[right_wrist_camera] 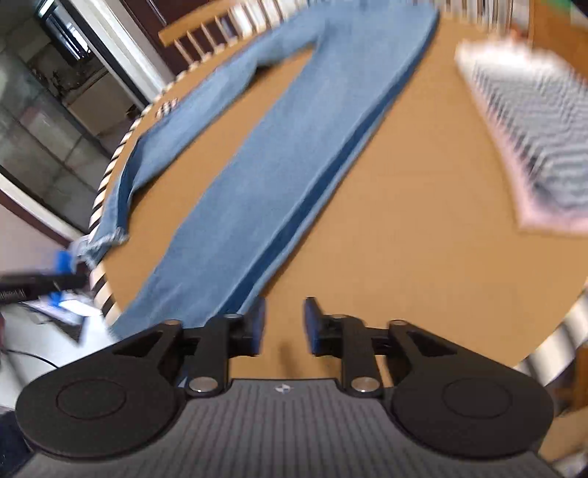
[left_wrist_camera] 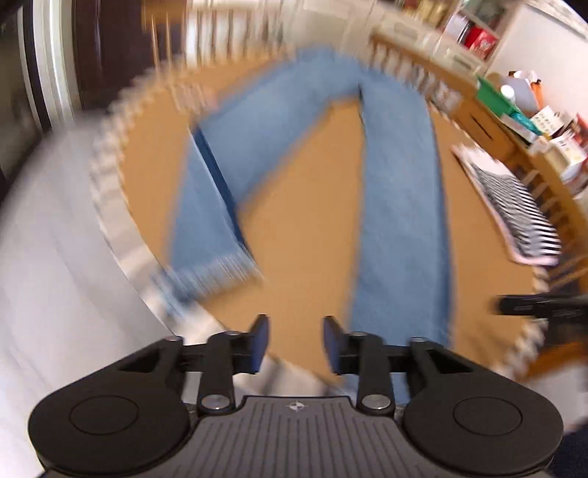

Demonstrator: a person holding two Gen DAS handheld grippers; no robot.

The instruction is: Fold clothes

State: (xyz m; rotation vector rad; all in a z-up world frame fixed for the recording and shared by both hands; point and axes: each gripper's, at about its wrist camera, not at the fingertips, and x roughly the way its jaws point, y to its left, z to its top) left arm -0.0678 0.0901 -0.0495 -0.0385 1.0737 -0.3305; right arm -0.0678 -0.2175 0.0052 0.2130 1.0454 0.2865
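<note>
A pair of light blue jeans (left_wrist_camera: 400, 206) lies flat on a round brown table (left_wrist_camera: 305, 235), legs spread in a V with the hems toward me. In the right wrist view the jeans (right_wrist_camera: 264, 176) run diagonally from the waist at the top down to the near hem. My left gripper (left_wrist_camera: 296, 343) is open and empty, hovering above the table's near edge between the two leg hems. My right gripper (right_wrist_camera: 283, 323) is open and empty too, just right of the nearer leg's hem. The other gripper's tip (left_wrist_camera: 533, 307) shows at the right edge. Both views are motion-blurred.
A folded black-and-white striped cloth (left_wrist_camera: 514, 209) lies on the table's right side, also visible as the striped cloth (right_wrist_camera: 529, 125). Wooden chairs (right_wrist_camera: 220, 33) ring the table's far edge. A cluttered wooden shelf (left_wrist_camera: 514, 110) stands at the right. White floor (left_wrist_camera: 55, 257) lies to the left.
</note>
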